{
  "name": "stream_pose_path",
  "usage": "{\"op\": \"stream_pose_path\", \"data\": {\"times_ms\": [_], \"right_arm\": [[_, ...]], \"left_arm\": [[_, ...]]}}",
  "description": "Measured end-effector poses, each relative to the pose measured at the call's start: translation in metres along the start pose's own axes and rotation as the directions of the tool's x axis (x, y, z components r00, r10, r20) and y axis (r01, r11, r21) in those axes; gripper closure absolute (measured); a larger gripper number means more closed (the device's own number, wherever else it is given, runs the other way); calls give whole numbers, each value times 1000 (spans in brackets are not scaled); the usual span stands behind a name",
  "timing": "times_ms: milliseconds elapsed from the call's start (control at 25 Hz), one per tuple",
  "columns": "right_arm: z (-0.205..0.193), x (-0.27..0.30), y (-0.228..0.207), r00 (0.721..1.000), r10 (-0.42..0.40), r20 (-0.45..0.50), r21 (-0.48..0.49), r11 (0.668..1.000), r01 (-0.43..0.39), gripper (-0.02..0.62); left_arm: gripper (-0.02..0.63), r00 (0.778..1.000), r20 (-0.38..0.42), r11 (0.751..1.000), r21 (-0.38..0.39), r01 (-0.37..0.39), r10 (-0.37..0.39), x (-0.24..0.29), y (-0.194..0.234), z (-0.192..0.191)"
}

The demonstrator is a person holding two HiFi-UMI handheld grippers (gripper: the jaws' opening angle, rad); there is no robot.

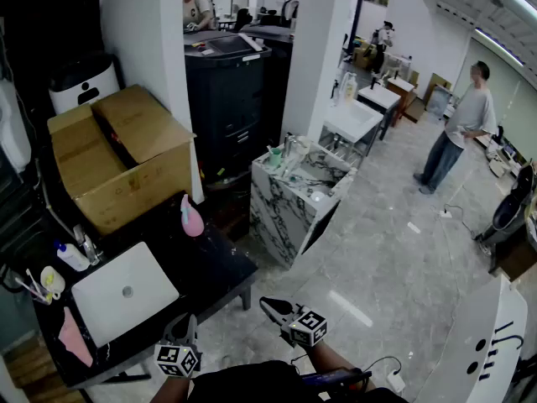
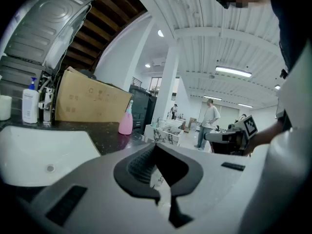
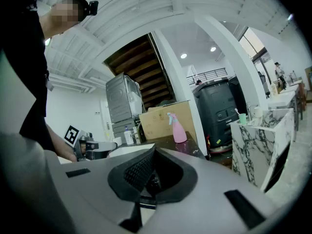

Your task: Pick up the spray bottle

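A pink spray bottle (image 1: 192, 217) with a pale green nozzle stands upright on the black counter (image 1: 211, 263), near its far right corner beside a cardboard box. It also shows as the pink spray bottle (image 2: 126, 122) in the left gripper view and the pink spray bottle (image 3: 178, 129) in the right gripper view. My left gripper (image 1: 190, 321) (image 2: 155, 146) hovers at the counter's near edge, jaws together and empty. Off the counter's right side, over the floor, my right gripper (image 1: 268, 304) (image 3: 153, 149) is shut on nothing. Both are well short of the bottle.
A white sink basin (image 1: 126, 292) fills the counter's left part, with a soap bottle (image 1: 71, 256) and a tap behind it. The cardboard box (image 1: 117, 154) stands behind the bottle. A marble-patterned cabinet (image 1: 298, 200) stands to the right. A person (image 1: 461, 128) stands far off.
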State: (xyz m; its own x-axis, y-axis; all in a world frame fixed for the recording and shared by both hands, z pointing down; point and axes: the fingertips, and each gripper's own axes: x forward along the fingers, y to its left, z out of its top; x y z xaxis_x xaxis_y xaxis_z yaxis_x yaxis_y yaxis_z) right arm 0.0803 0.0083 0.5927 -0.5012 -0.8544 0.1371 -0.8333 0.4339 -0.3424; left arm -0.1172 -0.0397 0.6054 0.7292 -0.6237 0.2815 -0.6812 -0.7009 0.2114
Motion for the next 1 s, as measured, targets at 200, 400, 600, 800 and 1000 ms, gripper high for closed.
{"op": "stream_pose_path", "data": {"times_ms": [200,400,600,800,1000], "right_arm": [[5,-46,-37,996,-82,22,-50,995,83,569],[-1,-51,-37,998,-54,13,-51,997,55,569],[-1,-55,-38,1000,-28,14,-67,997,29,569],[-3,-63,-39,1000,-7,13,-64,998,8,569],[-6,-75,-38,1000,4,14,-39,999,-3,569]], "left_arm": [[598,994,21,994,18,106,-106,42,-42,17],[598,997,13,997,10,74,-74,31,-49,9],[598,999,9,999,3,50,-50,26,-59,1],[598,999,7,999,3,38,-38,25,-72,-2],[598,999,5,999,11,35,-35,24,-87,-4]]}}
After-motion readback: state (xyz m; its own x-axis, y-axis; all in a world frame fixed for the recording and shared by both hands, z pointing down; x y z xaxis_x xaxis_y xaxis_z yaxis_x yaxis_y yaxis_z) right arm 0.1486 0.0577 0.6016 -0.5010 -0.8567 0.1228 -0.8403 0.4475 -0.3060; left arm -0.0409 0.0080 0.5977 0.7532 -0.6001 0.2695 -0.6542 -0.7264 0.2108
